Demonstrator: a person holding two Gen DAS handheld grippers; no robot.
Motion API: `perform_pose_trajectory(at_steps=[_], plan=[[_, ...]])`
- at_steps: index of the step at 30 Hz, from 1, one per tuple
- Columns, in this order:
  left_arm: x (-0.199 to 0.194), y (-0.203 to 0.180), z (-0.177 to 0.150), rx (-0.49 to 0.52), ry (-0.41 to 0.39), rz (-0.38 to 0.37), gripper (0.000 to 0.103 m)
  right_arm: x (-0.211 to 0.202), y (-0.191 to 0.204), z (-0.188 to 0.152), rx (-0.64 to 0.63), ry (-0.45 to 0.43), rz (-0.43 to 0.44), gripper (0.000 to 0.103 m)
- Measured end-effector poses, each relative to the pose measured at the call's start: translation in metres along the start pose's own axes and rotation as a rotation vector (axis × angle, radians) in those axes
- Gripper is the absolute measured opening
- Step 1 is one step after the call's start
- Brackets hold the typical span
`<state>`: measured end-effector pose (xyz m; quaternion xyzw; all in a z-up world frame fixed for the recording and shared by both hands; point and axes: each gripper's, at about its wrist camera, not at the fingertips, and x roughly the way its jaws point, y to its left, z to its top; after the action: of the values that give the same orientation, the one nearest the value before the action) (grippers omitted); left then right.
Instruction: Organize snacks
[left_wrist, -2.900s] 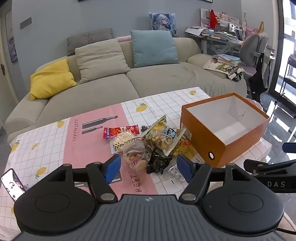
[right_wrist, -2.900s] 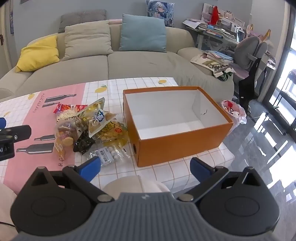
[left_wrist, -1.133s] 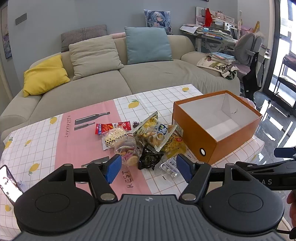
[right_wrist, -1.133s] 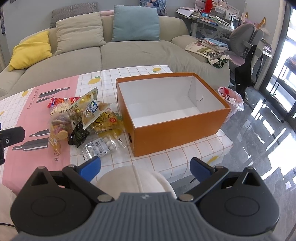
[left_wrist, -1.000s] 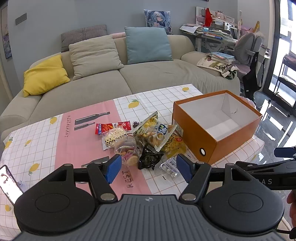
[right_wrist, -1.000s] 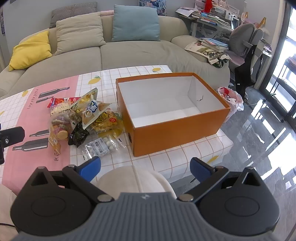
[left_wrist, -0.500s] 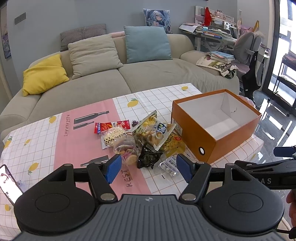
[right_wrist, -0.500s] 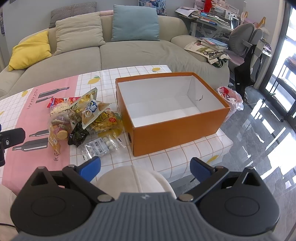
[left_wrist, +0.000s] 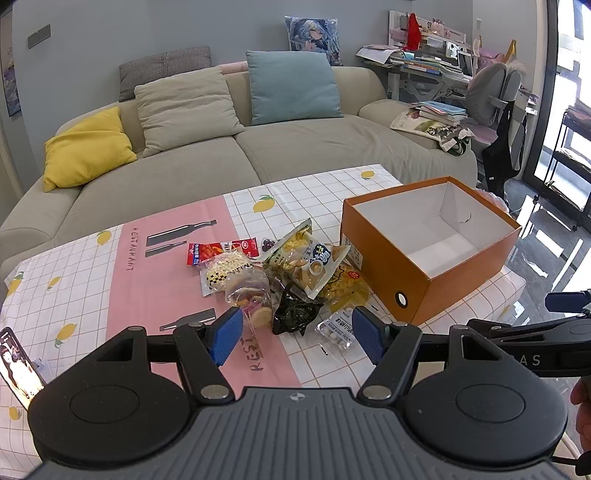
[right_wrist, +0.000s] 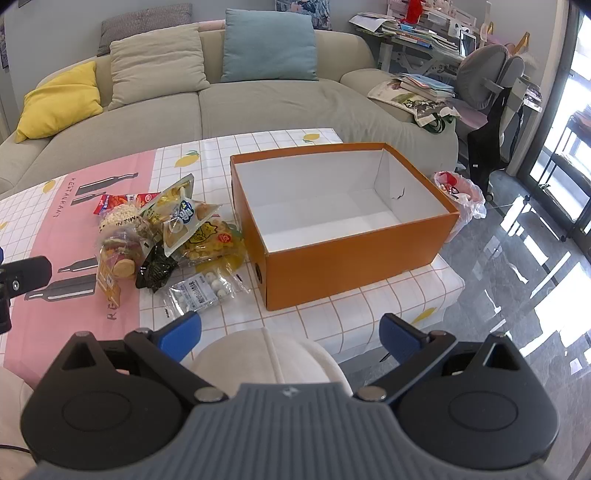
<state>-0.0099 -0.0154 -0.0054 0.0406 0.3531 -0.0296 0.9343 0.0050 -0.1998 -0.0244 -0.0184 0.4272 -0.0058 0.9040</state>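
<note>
At the far left edge of the left wrist view a lit phone is seen standing on the worktop; it is not caught by the right wrist view. The heap of snack packets is shown in both views, lying on the checked cloth just left of the orange box, which stands with its white inside bare. A cream cap close under the camera and a pink bag on the floor beyond the box are shown only by the right wrist view. The left tongs are held released, the blue pads well apart, above the near edge of the heap with nothing touched. The right tongs are likewise spread wide and empty, with the cap seen between them and the box ahead.
</note>
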Motion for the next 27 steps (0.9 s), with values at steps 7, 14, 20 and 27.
perform_pose_trajectory(at_steps=[7,14,20,27], plan=[[0.001,0.002,0.001,0.000,0.001,-0.001,0.080,0.000,0.000,0.000,0.002,0.004,-0.001,0.100],[0.000,0.001,0.000,-0.001,0.003,-0.003,0.080,0.001,0.001,0.001,-0.001,0.008,-0.002,0.100],[0.001,-0.001,-0.004,-0.011,0.015,0.006,0.080,0.007,0.004,0.003,-0.005,0.017,-0.003,0.100],[0.020,0.020,0.002,-0.094,0.055,0.024,0.082,0.021,0.012,0.011,-0.029,-0.053,0.099,0.100]])
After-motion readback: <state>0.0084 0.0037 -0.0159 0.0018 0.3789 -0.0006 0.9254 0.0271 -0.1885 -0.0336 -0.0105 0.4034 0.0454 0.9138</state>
